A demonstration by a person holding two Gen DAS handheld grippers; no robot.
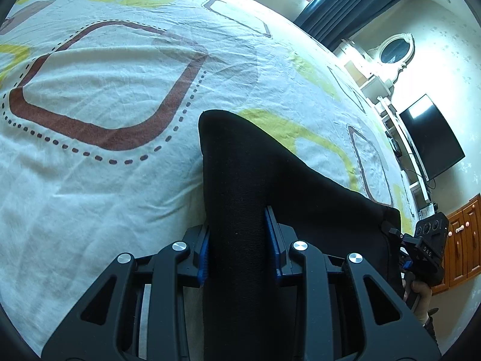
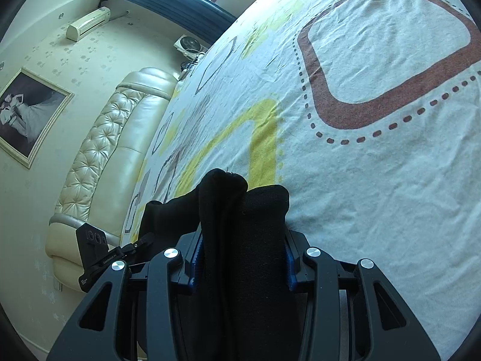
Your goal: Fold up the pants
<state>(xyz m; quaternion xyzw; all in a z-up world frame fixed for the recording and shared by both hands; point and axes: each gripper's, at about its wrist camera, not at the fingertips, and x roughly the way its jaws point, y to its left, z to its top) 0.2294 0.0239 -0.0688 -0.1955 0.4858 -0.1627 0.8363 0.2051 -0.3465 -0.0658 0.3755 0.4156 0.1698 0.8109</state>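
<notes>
Left wrist view: the left gripper (image 1: pixel 237 249) is clamped on a fold of the black knit fabric pants (image 1: pixel 240 165), blue pads pressing both sides. The cloth stretches right toward the right gripper (image 1: pixel 421 249), above the white patterned bed sheet (image 1: pixel 90 195).

Right wrist view: the right gripper (image 2: pixel 243 255) pinches a bunched thickness of pants (image 2: pixel 249 210) (several layers); the left gripper (image 2: pixel 99 249) is visible at near left.

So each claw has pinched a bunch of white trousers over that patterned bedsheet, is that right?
Not quite: the pants are black, not white, as both wrist views show. The rest holds: the left claw and right claw each clamp a bunch of them over the patterned bedsheet.
</notes>
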